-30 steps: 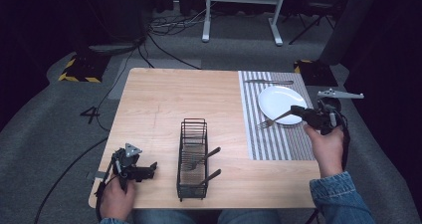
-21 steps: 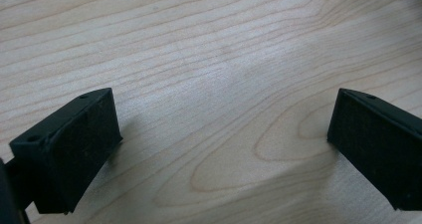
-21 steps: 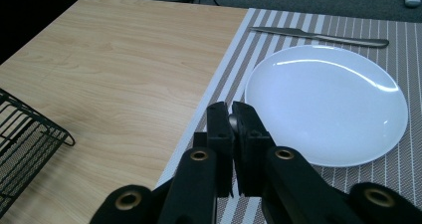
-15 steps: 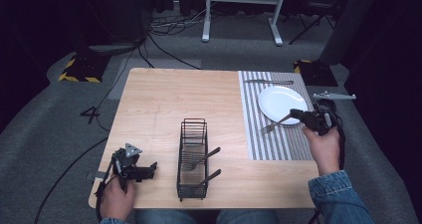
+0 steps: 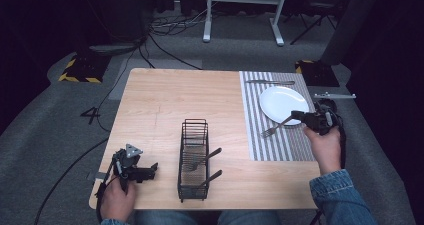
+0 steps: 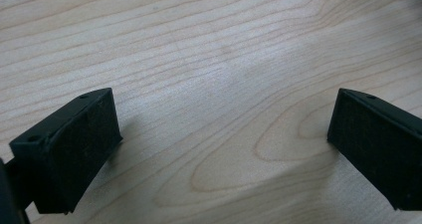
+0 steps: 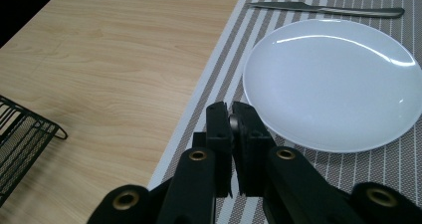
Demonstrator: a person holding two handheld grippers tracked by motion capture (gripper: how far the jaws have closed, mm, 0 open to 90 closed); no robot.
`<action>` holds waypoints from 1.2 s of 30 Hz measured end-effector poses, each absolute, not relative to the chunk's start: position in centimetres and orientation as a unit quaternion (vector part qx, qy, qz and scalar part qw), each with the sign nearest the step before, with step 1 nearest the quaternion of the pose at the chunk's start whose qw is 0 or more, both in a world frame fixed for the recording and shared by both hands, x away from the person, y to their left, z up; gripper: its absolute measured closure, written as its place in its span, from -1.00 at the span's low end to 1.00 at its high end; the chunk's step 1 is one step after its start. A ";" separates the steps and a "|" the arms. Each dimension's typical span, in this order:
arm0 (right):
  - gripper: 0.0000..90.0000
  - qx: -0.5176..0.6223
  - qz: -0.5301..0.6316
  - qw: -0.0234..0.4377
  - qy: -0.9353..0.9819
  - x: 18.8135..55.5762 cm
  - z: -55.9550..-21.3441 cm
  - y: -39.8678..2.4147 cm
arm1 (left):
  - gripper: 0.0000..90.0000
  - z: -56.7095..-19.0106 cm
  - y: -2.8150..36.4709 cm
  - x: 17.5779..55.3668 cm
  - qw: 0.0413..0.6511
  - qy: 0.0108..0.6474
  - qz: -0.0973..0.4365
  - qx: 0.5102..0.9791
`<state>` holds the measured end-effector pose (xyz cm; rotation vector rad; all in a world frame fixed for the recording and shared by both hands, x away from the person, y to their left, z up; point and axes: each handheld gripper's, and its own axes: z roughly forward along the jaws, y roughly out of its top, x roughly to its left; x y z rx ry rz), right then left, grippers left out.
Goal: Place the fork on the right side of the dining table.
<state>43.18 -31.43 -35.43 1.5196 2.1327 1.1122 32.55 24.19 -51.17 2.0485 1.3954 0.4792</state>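
Note:
My right gripper [image 5: 299, 117] is shut on the handle of a metal fork [image 5: 274, 128], which slants down and left, with its tines just over the striped placemat [image 5: 280, 147] beside the white plate [image 5: 282, 104]. In the right gripper view the jaws [image 7: 230, 109] are pressed together with a sliver of the fork's handle [image 7: 233, 120] between the pads, and the plate [image 7: 333, 79] lies just ahead. My left gripper [image 5: 150, 170] rests open at the table's near left corner. Its pads [image 6: 74, 144] stand wide apart over bare wood.
A black wire basket [image 5: 194, 155] with two dark-handled utensils stands at the front middle of the table [image 5: 175, 100]. A knife [image 5: 270, 82] lies on the mat beyond the plate. Cables and a stand's legs are on the floor behind.
My right hand has sunk a little and drawn slightly left, bringing the fork's tines lower toward the placemat. The left gripper has stayed put.

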 end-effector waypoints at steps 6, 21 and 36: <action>0.81 0.561 0.371 0.137 0.727 45.0 -35.9 -32.8 | -1.00 -51.2 24.2 32.6 0.304 0.527 0.181 0.773; 0.25 0.600 0.353 0.106 0.710 46.2 -38.5 -36.1 | -1.00 -51.2 24.2 32.6 0.304 0.527 0.181 0.773; 0.15 0.624 0.341 0.087 0.697 45.3 -42.0 -38.8 | -1.00 -51.2 24.2 32.6 0.304 0.527 0.181 0.773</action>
